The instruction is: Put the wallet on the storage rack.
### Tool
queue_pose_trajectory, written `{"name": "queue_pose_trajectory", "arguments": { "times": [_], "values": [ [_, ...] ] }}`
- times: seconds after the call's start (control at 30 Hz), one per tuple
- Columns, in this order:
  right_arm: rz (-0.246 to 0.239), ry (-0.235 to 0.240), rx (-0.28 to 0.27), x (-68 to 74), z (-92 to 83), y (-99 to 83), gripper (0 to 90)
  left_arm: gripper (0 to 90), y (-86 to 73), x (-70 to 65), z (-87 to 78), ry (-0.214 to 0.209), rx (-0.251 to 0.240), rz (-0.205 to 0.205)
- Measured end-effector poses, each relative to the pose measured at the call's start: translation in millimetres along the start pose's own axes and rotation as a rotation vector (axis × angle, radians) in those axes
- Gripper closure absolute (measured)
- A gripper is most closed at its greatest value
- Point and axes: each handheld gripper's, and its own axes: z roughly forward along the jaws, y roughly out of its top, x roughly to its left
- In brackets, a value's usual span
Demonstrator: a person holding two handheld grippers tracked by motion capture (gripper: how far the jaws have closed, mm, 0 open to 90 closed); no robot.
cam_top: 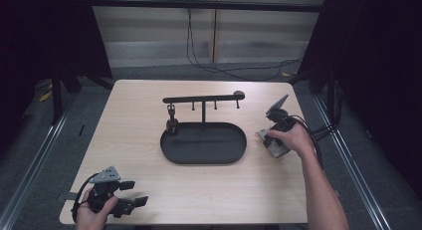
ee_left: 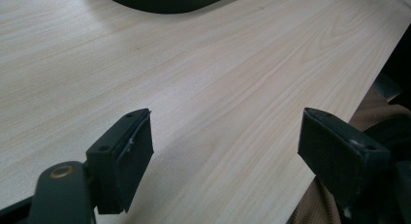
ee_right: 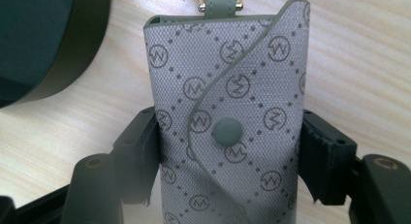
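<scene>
Blocked mid-surface by the black oval tray (cam_top: 203,145), with its hook rail (cam_top: 204,97) standing over the far rim. Open bare wood left of the tray, in front of it, and behind it. Tighter right of the tray, beside the grey pouch (ee_right: 228,117).

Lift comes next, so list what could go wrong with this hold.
1. The right hand-held gripper pinches the grey key pouch by its lower sides only; the soft fabric may buckle or slide out.
2. The black tray with its hook stand lies close by; a swing could knock it.
3. The pouch's small clasp could miss or snag a hook.
</scene>
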Motion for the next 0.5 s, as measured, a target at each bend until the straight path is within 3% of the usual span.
{"name": "queue_pose_trajectory", "arguments": {
  "times": [0.5],
  "values": [
    [0.035,0.019,-0.049,-6.5,-25.5,-14.0,32.8,20.1,0.4,-0.2,0.8,0.000,0.004,-0.008]
  ]
}}
